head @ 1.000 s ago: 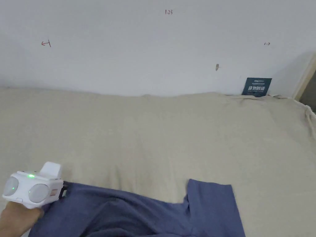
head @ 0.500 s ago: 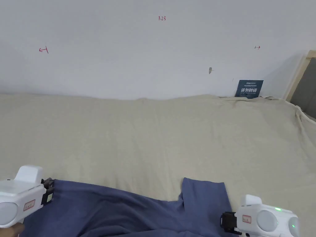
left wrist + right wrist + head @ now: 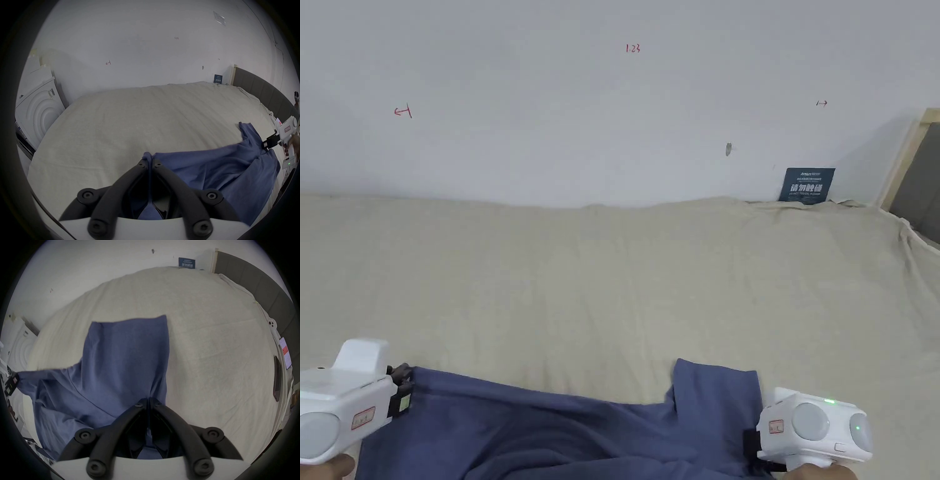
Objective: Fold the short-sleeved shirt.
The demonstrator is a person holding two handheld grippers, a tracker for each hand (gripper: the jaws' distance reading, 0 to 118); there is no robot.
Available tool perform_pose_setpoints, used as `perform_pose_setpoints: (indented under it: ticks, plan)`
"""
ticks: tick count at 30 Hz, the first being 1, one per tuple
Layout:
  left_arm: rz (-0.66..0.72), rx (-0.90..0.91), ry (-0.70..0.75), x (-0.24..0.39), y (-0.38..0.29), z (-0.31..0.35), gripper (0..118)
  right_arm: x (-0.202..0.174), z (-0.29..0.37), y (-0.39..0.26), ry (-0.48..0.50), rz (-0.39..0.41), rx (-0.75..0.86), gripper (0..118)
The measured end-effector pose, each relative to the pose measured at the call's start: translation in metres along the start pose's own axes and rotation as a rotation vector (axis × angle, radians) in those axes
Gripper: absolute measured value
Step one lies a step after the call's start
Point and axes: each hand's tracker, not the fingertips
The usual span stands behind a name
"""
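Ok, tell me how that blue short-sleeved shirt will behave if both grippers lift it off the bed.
The blue short-sleeved shirt will probably hang limp: it already sags in soft folds between the left gripper and right gripper. It looks thin, so likely light. The free sleeve may well flop once lifted.

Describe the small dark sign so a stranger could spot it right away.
Start at the beige bed and follow its far edge along the white wall to the right corner. The dark blue sign leans there, the one dark rectangle against that wall.
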Motion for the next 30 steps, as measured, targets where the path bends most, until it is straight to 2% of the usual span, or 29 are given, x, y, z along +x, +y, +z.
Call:
perform_pose_setpoints:
  ticks: [6, 9, 16, 22, 30]
  plan:
    - [0.001, 0.04, 0.008, -0.001, 0.012, 0.025, 0, -0.003, 0.047, -0.004, 0.019, 0.082, 0.236, 1]
    - [0.001, 0.083, 0.03, -0.004, 0.021, 0.045, 0, -0.005, 0.074, 0.007, 0.067, 0.064, 0.318, 1]
    - [0.038, 0.19, 0.062, -0.028, 0.056, 0.1, 0, -0.021, 0.155, 0.039, 0.109, 0.104, 0.536, 1]
    - [0.056, 0.281, 0.089, -0.053, 0.095, 0.142, 0, -0.045, 0.225, 0.073, 0.102, 0.186, 0.682, 1]
    - [0.083, 0.373, 0.121, -0.071, 0.151, 0.18, 0, -0.077, 0.303, 0.124, 0.1, 0.238, 0.821, 1]
